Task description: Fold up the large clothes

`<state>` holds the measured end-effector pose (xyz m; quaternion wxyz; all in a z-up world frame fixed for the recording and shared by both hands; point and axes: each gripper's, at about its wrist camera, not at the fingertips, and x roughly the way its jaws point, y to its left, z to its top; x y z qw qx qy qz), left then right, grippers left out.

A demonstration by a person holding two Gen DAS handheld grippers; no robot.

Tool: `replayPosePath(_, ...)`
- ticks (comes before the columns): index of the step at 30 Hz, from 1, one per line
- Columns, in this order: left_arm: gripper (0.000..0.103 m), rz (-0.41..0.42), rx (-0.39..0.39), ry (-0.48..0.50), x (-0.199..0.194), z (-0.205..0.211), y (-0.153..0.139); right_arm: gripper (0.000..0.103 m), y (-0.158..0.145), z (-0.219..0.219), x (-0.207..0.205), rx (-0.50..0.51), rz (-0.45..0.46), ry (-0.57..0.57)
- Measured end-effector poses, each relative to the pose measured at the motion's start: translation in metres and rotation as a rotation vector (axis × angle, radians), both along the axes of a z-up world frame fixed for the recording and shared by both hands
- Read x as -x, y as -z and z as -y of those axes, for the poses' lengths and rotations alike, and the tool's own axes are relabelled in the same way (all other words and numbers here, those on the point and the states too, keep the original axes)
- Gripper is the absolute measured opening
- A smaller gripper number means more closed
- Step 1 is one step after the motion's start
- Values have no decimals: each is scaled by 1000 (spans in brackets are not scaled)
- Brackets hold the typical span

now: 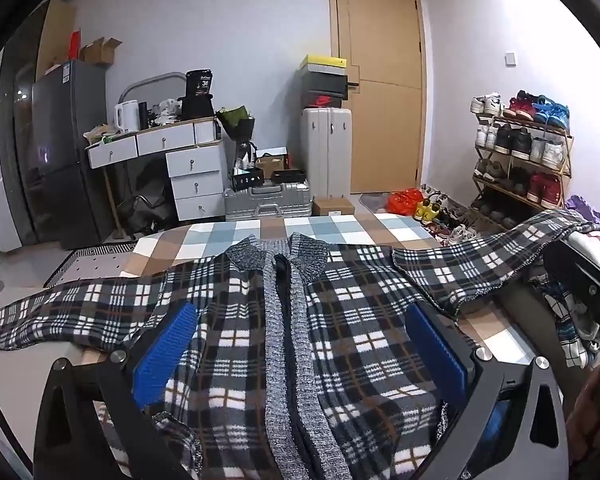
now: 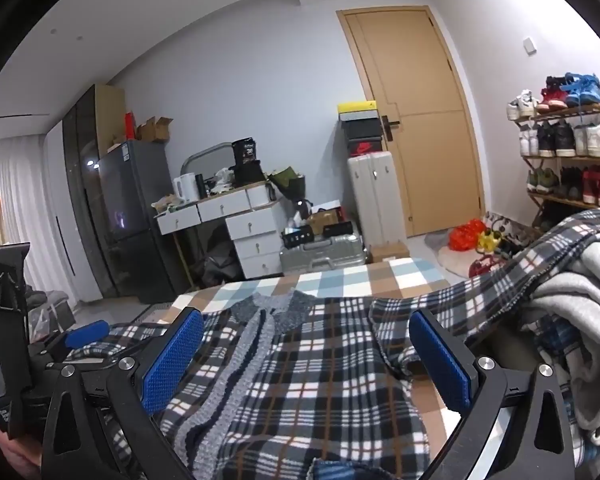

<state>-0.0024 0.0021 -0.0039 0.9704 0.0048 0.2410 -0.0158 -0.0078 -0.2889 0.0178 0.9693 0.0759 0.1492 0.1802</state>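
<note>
A large plaid fleece jacket [image 1: 228,320] with a grey knit collar and placket lies face up and spread on the checkered bed cover [image 1: 340,228]. Its sleeves stretch out left and right; the right sleeve [image 1: 500,256] drapes over a pile of clothes. My left gripper [image 1: 300,344] is open and empty above the jacket's chest, its blue pads either side of the placket. My right gripper [image 2: 306,354] is open and empty above the jacket [image 2: 320,380], right of the placket. The left gripper [image 2: 60,344] shows at the left edge of the right wrist view.
A pile of clothes [image 2: 580,320] lies at the right of the bed. Beyond the bed stand a fridge [image 1: 60,152], a white drawer desk [image 1: 172,160], suitcases [image 1: 324,156], a closed door [image 1: 384,80] and a shoe rack [image 1: 524,152].
</note>
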Motion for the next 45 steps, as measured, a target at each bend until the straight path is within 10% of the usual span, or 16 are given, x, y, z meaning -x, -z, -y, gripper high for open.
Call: replayPosePath(45,102,-22,9,-24,1,-3,2,103,4,-1,3,19,14,24)
